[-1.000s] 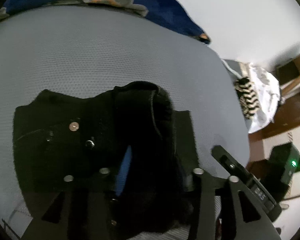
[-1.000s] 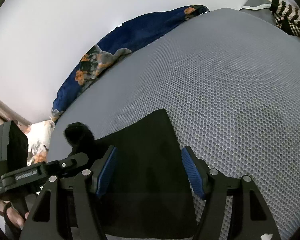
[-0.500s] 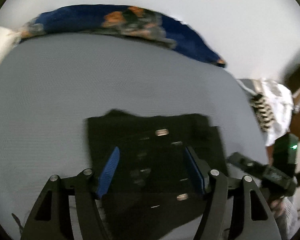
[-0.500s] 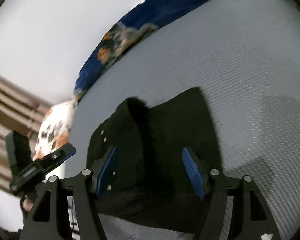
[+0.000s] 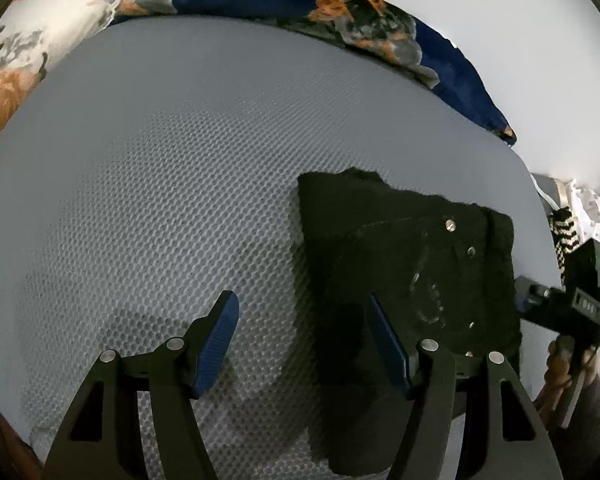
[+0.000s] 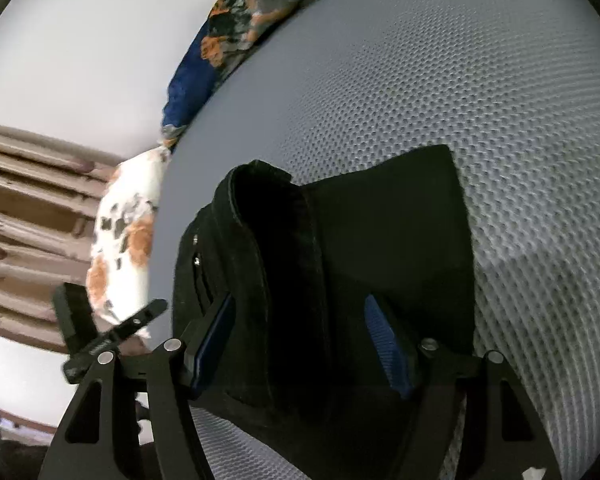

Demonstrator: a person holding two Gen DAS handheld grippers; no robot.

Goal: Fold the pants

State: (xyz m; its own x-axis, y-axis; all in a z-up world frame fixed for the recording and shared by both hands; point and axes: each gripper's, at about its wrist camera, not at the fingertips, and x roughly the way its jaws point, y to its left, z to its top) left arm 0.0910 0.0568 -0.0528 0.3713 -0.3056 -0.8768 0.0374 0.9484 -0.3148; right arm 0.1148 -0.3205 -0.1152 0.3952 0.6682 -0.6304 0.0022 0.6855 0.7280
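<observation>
The black pants (image 5: 412, 280) are shown lying on the grey mesh-textured mattress (image 5: 160, 200), gathered into a compact, roughly rectangular bundle with metal rivets visible on its upper face. In the left wrist view, the left gripper (image 5: 304, 344) is seen with its blue-padded fingers spread and nothing pinched; only bare mattress and the bundle's left margin lie between them, and the bulk of the pants is displaced to the right of the gripper's line, with the right-hand finger set over the cloth. In the right wrist view, the right gripper (image 6: 300, 344) is likewise held apart, no fabric being pressed by either pad, yet the bundle (image 6: 340, 260) is framed squarely between its fingers. A raised, rolled fold is seen running away from this gripper along the left part of the bundle, so the long axis of that ridge is taken to lie roughly along the gripper's pointing line. The right hand is therefore judged the nearer and better aligned, while the left must be carried sideways toward the cloth before any edge can be taken. The fold is judged to be well advanced, the raised ridge being the part left unflattened. A blue floral blanket (image 5: 380, 28) is seen along the far edge, well apart from the pants.
</observation>
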